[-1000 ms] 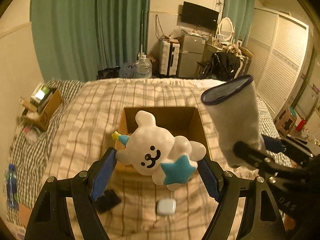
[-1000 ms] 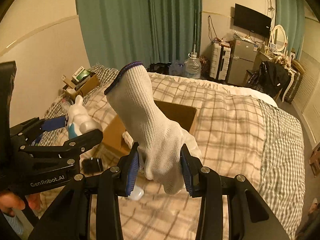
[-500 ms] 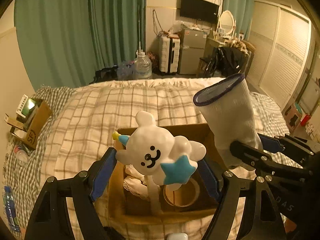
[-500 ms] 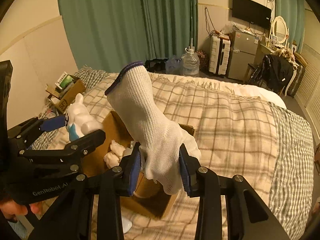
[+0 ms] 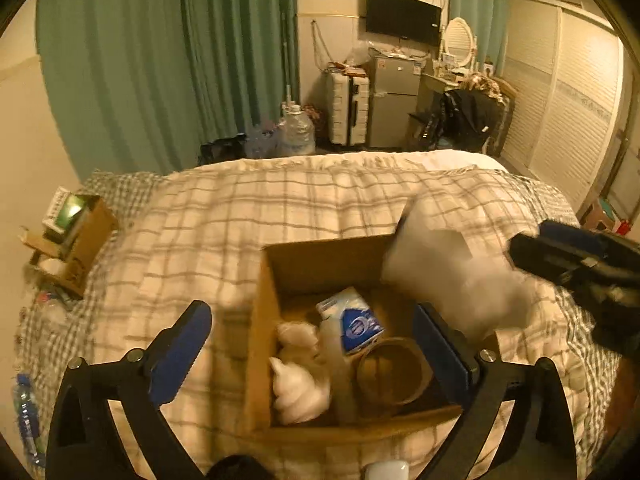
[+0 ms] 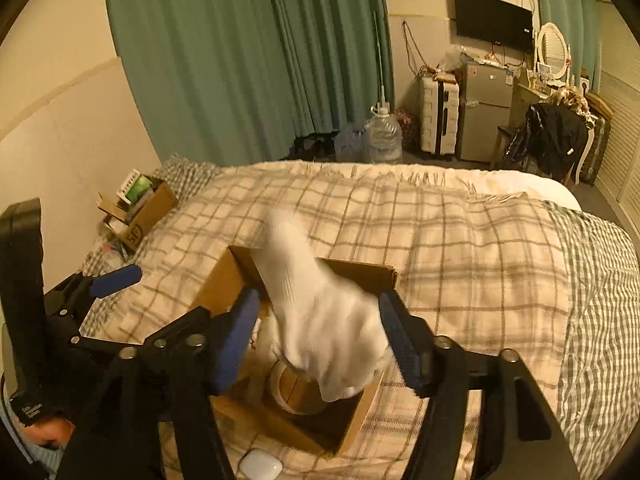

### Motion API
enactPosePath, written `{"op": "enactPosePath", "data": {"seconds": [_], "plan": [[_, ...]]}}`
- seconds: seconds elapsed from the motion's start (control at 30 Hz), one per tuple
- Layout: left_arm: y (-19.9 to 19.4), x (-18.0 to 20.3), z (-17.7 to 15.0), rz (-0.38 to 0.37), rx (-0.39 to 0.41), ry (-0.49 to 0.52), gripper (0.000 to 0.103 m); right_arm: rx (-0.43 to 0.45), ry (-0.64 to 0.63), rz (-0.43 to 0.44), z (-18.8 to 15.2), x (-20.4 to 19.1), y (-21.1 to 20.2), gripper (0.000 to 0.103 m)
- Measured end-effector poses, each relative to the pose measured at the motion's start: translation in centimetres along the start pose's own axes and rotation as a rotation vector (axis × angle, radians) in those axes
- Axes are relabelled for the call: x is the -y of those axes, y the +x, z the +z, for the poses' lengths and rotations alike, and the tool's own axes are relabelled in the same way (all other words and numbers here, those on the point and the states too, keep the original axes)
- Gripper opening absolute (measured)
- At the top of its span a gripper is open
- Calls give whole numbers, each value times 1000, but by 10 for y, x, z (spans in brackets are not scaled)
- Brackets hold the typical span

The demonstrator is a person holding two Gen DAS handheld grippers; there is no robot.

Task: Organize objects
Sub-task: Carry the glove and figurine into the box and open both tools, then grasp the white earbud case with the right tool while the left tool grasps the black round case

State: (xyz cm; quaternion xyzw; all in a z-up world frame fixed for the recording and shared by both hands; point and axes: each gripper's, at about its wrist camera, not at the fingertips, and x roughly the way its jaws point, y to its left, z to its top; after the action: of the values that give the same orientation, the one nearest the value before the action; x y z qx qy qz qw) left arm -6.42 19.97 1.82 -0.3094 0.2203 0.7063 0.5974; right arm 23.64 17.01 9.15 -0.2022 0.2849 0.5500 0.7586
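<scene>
An open cardboard box (image 5: 264, 312) sits on the plaid bed. Inside lie the white bear toy (image 5: 298, 388), blurred, a tape roll (image 5: 394, 372) and a blue-and-white packet (image 5: 352, 324). My left gripper (image 5: 316, 352) is open and empty, its jaws spread over the box. My right gripper (image 6: 320, 336) is open; the white glove (image 6: 324, 320) is blurred between its spread jaws, over the box (image 6: 224, 280) and tape roll (image 6: 292, 392). The glove (image 5: 452, 276) also shows in the left wrist view over the box's right edge.
A small white case (image 6: 260, 466) lies on the blanket in front of the box. A second cardboard box (image 5: 80, 236) of items sits at the bed's left edge. A water bottle (image 5: 26, 420) lies at lower left. Curtains, fridge and suitcase stand behind the bed.
Both grippers have opened. The bear toy has dropped from the left gripper into the box. The glove is slipping loose from the right gripper over the box.
</scene>
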Motion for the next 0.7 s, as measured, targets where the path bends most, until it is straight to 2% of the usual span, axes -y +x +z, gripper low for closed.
{"op": "enactPosePath", "data": {"seconds": [0.23, 0.43, 0.57, 0.7], "plan": [[-59, -27, -30, 52, 15, -34, 103, 23, -38, -45, -11, -12, -61, 64], [-109, -49, -70, 103, 25, -84, 103, 25, -87, -63, -44, -32, -107, 64], [-121, -61, -104, 120, 5, -128, 103, 13, -122, -62, -69, -50, -114, 64], [-112, -68, -135, 125, -27, -172, 103, -36, -123, -46, -96, -63, -95, 64]]}}
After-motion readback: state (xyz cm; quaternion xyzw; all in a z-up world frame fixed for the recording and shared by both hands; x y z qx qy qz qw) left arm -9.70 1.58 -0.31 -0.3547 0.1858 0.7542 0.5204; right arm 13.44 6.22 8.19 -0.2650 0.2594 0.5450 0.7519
